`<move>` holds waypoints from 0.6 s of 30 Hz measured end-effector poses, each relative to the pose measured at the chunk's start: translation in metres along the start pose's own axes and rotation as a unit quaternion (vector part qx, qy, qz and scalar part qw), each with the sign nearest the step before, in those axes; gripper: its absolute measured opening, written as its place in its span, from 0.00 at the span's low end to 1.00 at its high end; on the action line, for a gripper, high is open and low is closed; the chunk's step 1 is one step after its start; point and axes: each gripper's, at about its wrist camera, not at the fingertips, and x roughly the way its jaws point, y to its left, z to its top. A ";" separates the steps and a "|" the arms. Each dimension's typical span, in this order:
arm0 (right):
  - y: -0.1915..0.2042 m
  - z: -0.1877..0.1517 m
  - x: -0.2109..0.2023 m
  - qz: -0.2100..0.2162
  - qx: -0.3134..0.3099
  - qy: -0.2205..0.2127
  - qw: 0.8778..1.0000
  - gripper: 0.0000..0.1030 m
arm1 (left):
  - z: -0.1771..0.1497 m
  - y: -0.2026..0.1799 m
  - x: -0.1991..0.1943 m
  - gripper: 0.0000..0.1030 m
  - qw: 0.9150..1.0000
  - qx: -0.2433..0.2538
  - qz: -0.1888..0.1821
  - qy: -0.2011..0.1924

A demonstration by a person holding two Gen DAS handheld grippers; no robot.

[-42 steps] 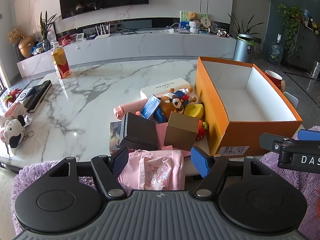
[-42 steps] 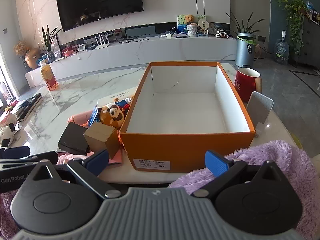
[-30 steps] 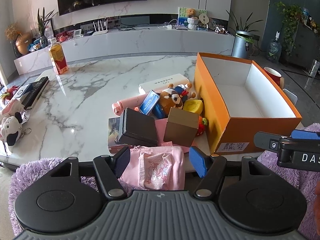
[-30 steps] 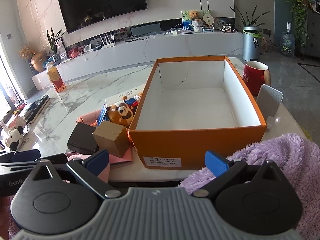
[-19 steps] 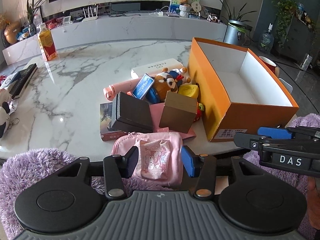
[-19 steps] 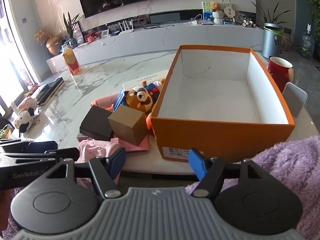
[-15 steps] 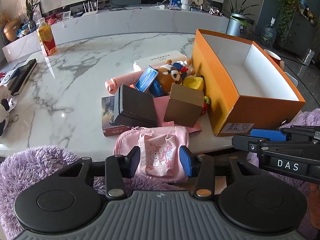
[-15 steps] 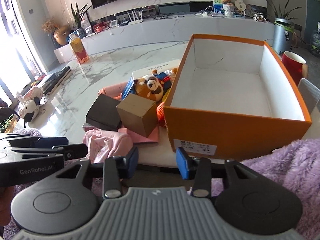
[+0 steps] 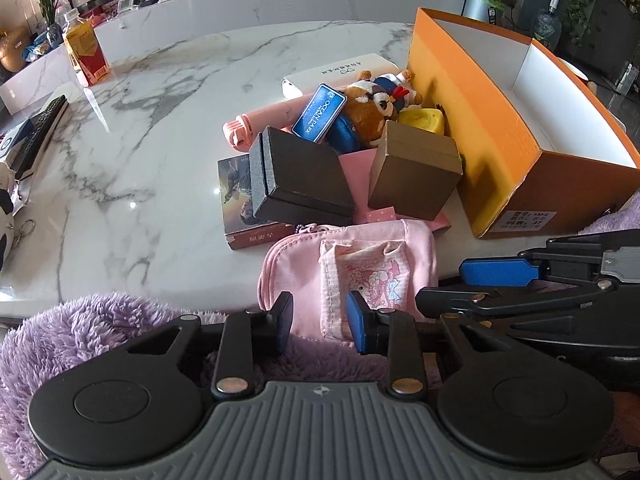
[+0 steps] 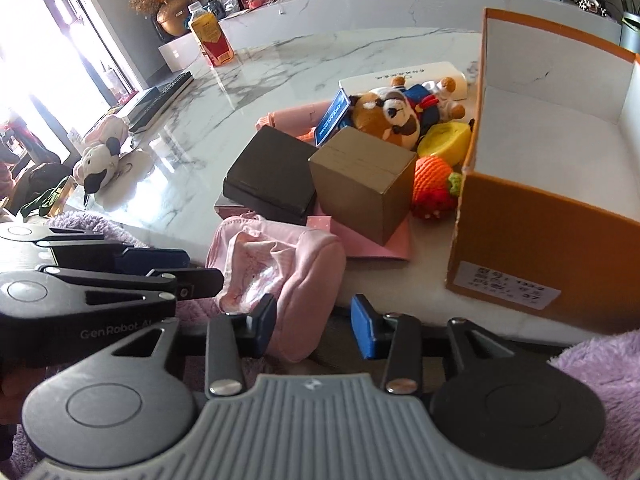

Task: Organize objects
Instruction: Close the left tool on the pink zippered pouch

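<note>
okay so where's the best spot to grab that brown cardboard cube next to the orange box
Probably across the two upright side faces of the brown cardboard cube, coming down from above. Its flat top is bare, while the black box and crocheted strawberry crowd its lower sides.

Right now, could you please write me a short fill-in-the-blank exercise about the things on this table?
1. The orange box holds ____.
2. The toy lying between the brown cardboard box and the orange box is shaped like a ____.
3. The soft pouch at the table's near edge is coloured ____.
4. The black box rests on a ____.

Missing words: nothing; strawberry; pink; book
</note>
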 end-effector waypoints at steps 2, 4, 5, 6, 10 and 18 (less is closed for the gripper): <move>0.000 0.002 0.008 0.004 0.000 0.008 1.000 0.43 | 0.001 0.001 0.003 0.31 1.000 0.003 0.001 0.001; 0.000 0.004 0.015 0.005 0.002 0.012 1.000 0.43 | 0.001 0.003 0.006 0.28 1.000 0.006 0.001 0.002; 0.000 0.005 0.018 0.006 0.003 0.014 1.000 0.43 | 0.002 0.003 0.007 0.28 1.000 0.007 0.000 0.003; -0.001 0.006 0.021 0.007 0.004 0.018 1.000 0.41 | 0.002 0.003 0.008 0.28 1.000 0.007 -0.005 0.003; 0.000 0.004 0.027 0.008 -0.004 0.030 1.000 0.21 | 0.004 0.003 0.011 0.28 1.000 0.008 -0.012 0.005; -0.003 0.002 0.024 -0.008 -0.013 0.035 0.999 0.16 | 0.007 -0.006 0.029 0.26 0.999 0.008 -0.029 0.018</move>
